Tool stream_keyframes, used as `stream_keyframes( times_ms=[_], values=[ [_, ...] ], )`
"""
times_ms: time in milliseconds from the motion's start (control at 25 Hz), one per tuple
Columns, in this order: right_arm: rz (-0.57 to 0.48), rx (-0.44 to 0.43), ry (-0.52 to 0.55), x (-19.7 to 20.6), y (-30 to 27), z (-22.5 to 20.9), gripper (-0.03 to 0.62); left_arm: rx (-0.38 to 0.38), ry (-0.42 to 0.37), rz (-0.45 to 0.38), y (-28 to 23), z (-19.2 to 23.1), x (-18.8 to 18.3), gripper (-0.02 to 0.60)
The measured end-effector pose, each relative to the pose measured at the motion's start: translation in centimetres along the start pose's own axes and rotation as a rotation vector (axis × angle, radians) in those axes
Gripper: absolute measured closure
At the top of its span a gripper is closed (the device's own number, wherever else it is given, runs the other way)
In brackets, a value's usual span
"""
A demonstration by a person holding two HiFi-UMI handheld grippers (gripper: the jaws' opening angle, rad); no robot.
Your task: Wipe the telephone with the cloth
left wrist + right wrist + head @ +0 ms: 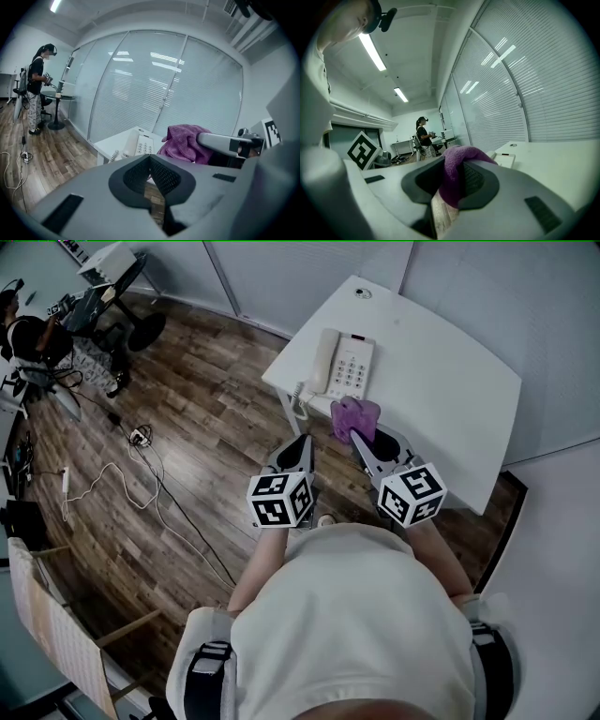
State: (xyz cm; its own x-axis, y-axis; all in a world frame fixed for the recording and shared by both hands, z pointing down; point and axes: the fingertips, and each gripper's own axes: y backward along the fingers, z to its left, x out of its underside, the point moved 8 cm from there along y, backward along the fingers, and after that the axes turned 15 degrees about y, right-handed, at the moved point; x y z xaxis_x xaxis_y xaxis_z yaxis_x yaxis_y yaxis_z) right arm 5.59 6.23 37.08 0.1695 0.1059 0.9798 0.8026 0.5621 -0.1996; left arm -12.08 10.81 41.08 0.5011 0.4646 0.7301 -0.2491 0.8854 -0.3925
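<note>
A white telephone with its handset on the left lies near the front left edge of a white table. My right gripper is shut on a purple cloth, which hangs bunched just short of the phone's near end. In the right gripper view the cloth fills the gap between the jaws, and the telephone lies beyond. My left gripper is shut and holds nothing, off the table's front edge, left of the cloth. The left gripper view shows its closed tips, the telephone and the cloth.
A small round object sits at the table's far corner. Cables and a power strip trail over the wood floor on the left. A glass wall with blinds runs behind the table. Another person stands far off by a round table.
</note>
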Motion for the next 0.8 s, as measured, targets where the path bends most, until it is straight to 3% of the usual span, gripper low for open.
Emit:
stream_keyframes(
  times_ms=[480,800],
  values=[
    [-0.006,0.019,0.012,-1.0,-4.2,-2.3,0.502,-0.026,0.010,0.022,-2.4,2.6,-2.0,0.561],
    [-0.013,0.038,0.032,-1.7,-8.5,-7.1,0.502,-0.038,0.018,0.031,-6.3,4.1,-4.1,0.561]
  ],
)
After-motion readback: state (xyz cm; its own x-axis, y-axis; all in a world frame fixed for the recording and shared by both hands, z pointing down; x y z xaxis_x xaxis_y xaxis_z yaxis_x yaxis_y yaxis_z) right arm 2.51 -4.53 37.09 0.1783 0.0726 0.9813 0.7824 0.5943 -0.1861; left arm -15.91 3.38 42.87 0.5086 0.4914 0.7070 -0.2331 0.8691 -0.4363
